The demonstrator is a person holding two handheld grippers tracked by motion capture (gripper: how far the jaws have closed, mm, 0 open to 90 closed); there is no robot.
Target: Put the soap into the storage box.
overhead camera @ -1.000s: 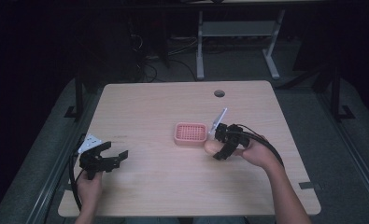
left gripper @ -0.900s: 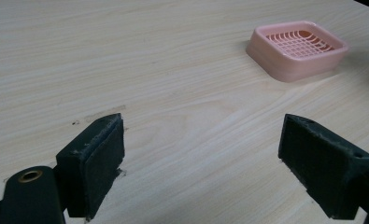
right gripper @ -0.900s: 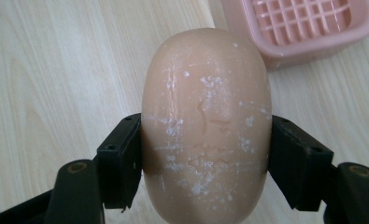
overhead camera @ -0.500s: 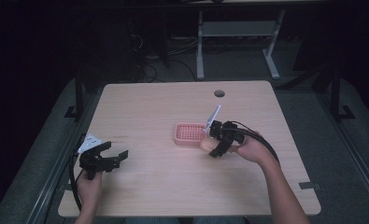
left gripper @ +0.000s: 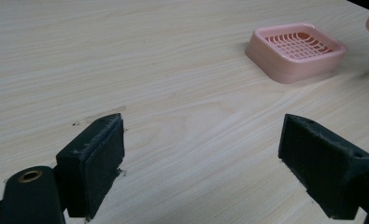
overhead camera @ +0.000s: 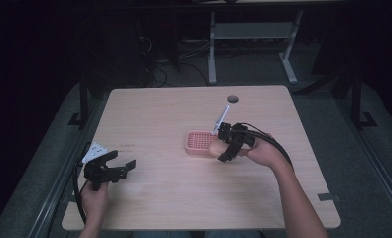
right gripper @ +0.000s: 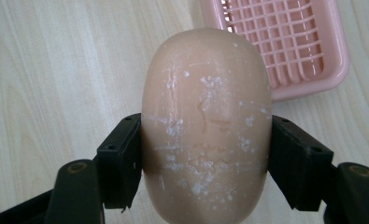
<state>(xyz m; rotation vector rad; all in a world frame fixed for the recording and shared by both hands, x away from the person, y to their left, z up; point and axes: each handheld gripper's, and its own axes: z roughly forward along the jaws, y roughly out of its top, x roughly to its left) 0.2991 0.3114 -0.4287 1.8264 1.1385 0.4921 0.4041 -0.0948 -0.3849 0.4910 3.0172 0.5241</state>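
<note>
A peach-coloured oval bar of soap (right gripper: 205,126) with white flecks is clamped between the jaws of my right gripper (right gripper: 205,161). In the high view the soap (overhead camera: 215,148) hangs just off the right front edge of a pink slatted soap dish (overhead camera: 199,142) near the table's middle, with my right gripper (overhead camera: 227,146) tilted down over it. The dish (right gripper: 289,44) lies beyond the soap, up and to the right. My left gripper (overhead camera: 121,166) rests open at the table's front left, jaws wide apart and empty (left gripper: 205,163); the dish (left gripper: 296,50) lies far ahead of it.
The light wooden table (overhead camera: 173,198) has a round cable hole (overhead camera: 233,99) near its far edge. A white tag (overhead camera: 95,150) sits by the left hand. Black cables trail from both grippers. Desk legs (overhead camera: 212,49) stand on the dark floor behind.
My right gripper has carried the soap leftward and lower, closer to the pink dish. The left gripper has stayed put.
</note>
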